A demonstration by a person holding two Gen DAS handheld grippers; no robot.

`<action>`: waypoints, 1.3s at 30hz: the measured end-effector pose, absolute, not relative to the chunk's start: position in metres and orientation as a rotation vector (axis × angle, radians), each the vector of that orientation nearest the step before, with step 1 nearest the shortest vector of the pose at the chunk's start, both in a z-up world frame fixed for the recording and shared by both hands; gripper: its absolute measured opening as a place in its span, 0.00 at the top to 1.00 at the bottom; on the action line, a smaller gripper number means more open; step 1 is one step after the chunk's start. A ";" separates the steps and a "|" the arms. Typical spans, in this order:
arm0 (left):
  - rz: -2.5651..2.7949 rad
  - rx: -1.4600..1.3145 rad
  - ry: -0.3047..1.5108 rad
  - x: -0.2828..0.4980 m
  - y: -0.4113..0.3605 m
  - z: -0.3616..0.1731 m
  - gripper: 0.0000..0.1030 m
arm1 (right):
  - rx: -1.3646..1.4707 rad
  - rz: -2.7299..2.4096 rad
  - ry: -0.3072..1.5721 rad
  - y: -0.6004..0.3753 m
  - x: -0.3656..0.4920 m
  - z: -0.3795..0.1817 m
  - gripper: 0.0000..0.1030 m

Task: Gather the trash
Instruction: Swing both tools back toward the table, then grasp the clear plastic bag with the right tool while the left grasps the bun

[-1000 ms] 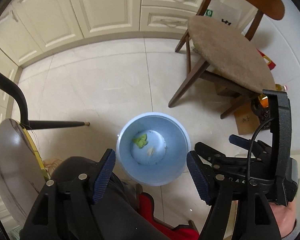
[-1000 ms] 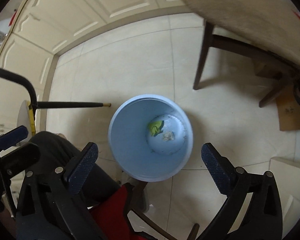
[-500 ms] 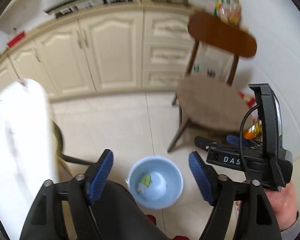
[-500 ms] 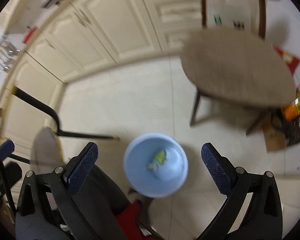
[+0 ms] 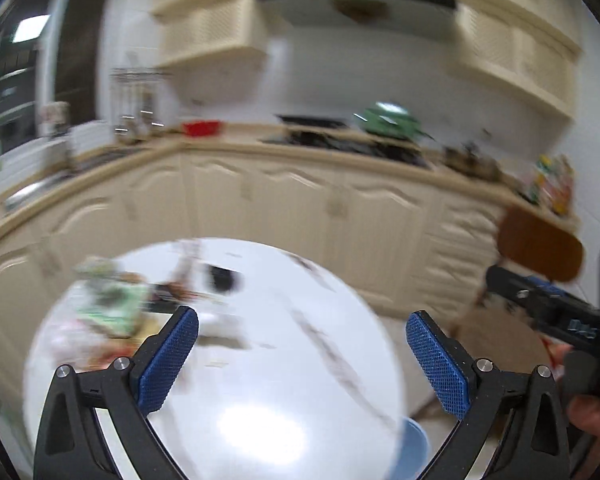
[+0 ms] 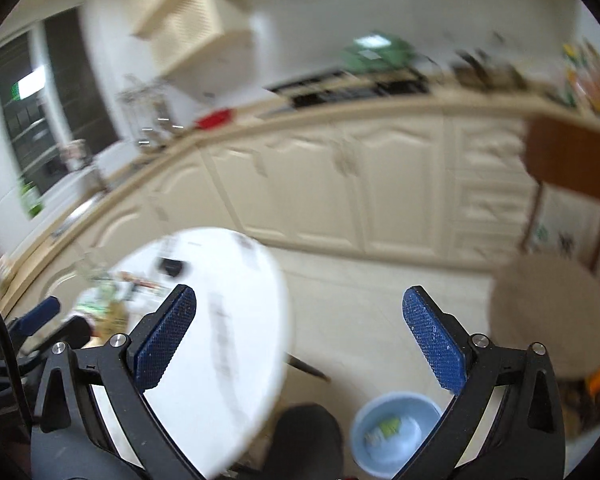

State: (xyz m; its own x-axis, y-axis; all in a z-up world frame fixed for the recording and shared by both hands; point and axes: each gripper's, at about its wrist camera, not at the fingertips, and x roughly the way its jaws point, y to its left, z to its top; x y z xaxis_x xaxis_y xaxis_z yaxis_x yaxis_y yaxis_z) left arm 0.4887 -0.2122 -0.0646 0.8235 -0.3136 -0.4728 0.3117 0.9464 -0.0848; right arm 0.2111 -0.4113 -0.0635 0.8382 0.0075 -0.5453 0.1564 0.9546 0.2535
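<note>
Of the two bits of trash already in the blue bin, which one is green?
In the blue bin, the green scrap, lying farther right; the other piece is whitish.

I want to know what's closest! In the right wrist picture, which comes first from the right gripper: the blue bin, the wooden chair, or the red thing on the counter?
1. Round light-blue plastic bin, on the floor just below the right gripper.
2. Brown wooden chair with padded seat, to the right.
3. Blurry red thing on the far counter, upper left.
</note>
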 end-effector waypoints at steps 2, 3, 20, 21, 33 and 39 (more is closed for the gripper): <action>-0.278 -0.025 0.479 0.485 -0.187 -0.059 0.01 | 0.250 -0.023 0.540 -0.373 0.220 -0.045 0.00; -0.246 -0.041 0.465 0.490 -0.173 -0.057 0.01 | 0.234 -0.007 0.530 -0.360 0.222 -0.043 0.00; -0.022 -0.122 0.430 0.297 -0.081 -0.083 0.01 | 0.019 0.222 0.469 -0.191 0.248 -0.014 0.00; -0.021 -0.125 0.438 0.301 -0.084 -0.087 0.01 | 0.016 0.225 0.477 -0.189 0.249 -0.015 0.00; -0.003 -0.121 0.460 0.318 -0.082 -0.093 0.01 | -0.006 0.229 0.521 -0.192 0.266 -0.030 0.00; -0.025 -0.117 0.594 0.341 -0.082 -0.124 0.01 | -0.018 0.205 0.629 -0.202 0.298 -0.064 0.00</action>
State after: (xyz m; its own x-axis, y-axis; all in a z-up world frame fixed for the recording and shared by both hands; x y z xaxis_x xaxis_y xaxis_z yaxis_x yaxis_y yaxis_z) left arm 0.3411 -0.0817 -0.1240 0.8285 -0.0575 -0.5571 -0.0097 0.9931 -0.1168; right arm 0.2975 -0.2018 -0.0638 0.7891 0.1850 -0.5857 -0.1961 0.9795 0.0453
